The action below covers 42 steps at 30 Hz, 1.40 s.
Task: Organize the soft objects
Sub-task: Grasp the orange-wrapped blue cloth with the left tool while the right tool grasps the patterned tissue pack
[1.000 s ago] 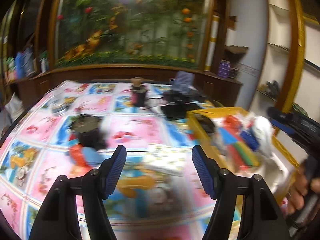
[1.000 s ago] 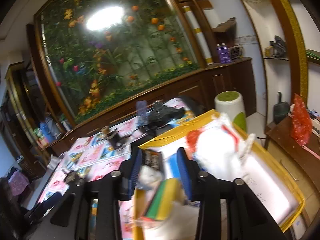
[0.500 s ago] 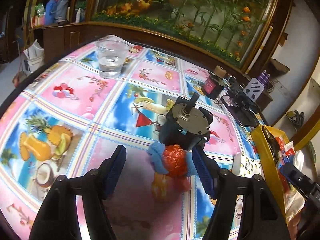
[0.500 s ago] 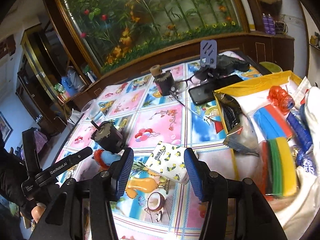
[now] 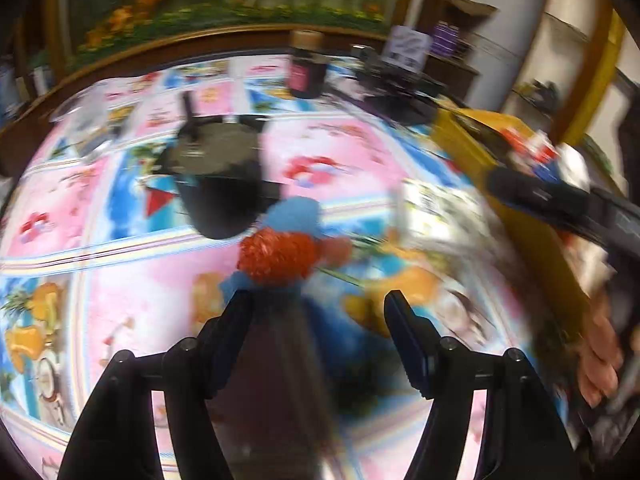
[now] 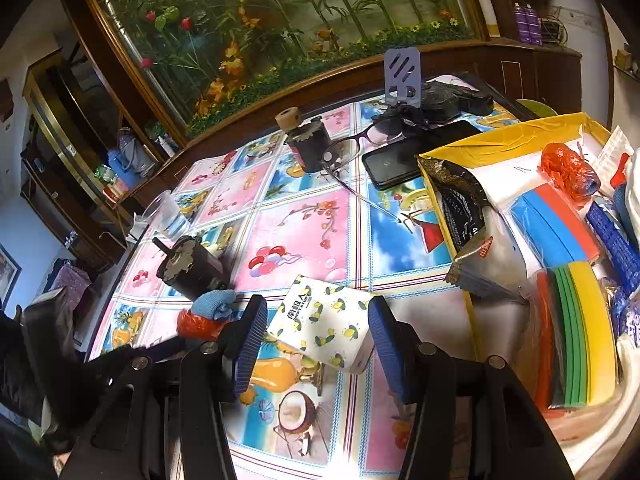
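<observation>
Your right claw (image 6: 316,344) stands with its jaws apart around the white tissue pack printed with small lemons (image 6: 322,326), which lies on the fruit-patterned surface (image 6: 296,232). The blue pads flank the pack on either side and neither presses on it yet. The pack sits skewed, its long axis running from upper left to lower right across the jaw line, so I judge you need a slight roll of the wrist before squeezing, or the pads will meet it corner-first. The yellow-rimmed tray (image 6: 500,146) holding the sponges and bags lies just to the right of this claw, so your right hand is the nearer one for the drop.

Your left claw (image 5: 320,320) is also apart and empty. The fuzzy orange-and-blue soft toy (image 5: 280,252) lies just ahead of it and a little left of centre, close to the left pad and resting against the dark cylindrical motor (image 5: 220,184).

The left view is badly smeared, so you cannot tell whether that pad touches the toy. In the right view the toy (image 6: 208,314) is half hidden behind the left finger, and the tray's far side is cut off
</observation>
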### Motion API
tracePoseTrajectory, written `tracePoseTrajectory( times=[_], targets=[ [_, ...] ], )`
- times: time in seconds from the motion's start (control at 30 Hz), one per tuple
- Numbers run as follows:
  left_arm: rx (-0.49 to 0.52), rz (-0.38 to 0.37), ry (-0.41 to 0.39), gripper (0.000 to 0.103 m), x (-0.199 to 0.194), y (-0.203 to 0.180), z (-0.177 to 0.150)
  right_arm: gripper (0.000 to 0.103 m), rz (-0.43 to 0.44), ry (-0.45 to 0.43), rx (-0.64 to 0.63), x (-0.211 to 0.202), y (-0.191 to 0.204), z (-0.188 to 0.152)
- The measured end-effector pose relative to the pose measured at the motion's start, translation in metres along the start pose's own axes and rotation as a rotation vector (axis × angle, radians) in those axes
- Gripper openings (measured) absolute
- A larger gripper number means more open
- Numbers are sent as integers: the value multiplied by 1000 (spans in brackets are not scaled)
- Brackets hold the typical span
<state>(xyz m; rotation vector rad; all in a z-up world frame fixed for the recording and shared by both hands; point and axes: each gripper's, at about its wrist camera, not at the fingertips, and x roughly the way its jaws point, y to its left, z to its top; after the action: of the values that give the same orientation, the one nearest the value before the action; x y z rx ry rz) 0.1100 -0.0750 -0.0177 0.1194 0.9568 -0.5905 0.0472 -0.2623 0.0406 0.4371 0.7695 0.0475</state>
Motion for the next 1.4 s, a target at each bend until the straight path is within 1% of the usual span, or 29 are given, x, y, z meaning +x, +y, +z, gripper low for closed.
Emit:
tracePoseTrajectory(
  times=[0.03,0.1,0.17,0.23,0.37,0.43,0.57,0.67,0.7,0.73,0.8,0.83,0.97,1.0,1.1,1.2,1.33,1.37,1.4],
  targets=[
    [16,-20,-7,67,-3,-3,-1,56,-6,3,4,2,0,1],
    [8,14,-32,67,-7,-2,0,56,-24,7,9,8,1,5],
    [-44,14,-36,67,-7,8,2,56,-52,10,2,15,4,9],
    [-90,40,-46,67,-8,16,3,56,-94,13,-14,22,7,12],
    [-129,64,-78,67,-12,23,8,56,-128,30,-41,38,11,15],
    [-139,69,-82,67,-11,27,9,61,-126,59,-51,48,13,14],
    [-159,74,-79,67,-11,32,8,62,-68,150,-102,59,18,6],
    [-156,92,-78,67,-11,33,8,62,-44,187,-200,53,34,-6],
    [-156,96,-77,67,-10,33,8,64,-40,187,-245,50,40,-11],
    [-155,98,-74,67,-10,33,8,65,-57,176,-276,48,45,-15],
    [-149,109,-74,67,-8,32,8,65,-132,144,-329,48,50,-19],
    [-146,118,-78,67,-8,31,8,66,-146,136,-339,49,50,-19],
    [-134,126,-88,67,-6,26,9,66,-120,133,-292,53,40,-17],
    [-130,134,-88,68,-5,24,10,56,-112,137,-289,52,39,-18],
    [-100,157,-70,68,3,16,10,53,-135,132,-309,47,41,-18],
    [-67,185,-53,68,10,8,10,49,-146,120,-277,37,36,-17],
    [-52,236,-49,68,20,0,11,48,-124,78,-231,18,29,-16],
    [-51,265,-35,67,25,-2,11,48,-115,71,-223,14,27,-16],
    [-55,278,-43,63,26,-4,11,48,-107,69,-222,12,27,-17]
  ],
)
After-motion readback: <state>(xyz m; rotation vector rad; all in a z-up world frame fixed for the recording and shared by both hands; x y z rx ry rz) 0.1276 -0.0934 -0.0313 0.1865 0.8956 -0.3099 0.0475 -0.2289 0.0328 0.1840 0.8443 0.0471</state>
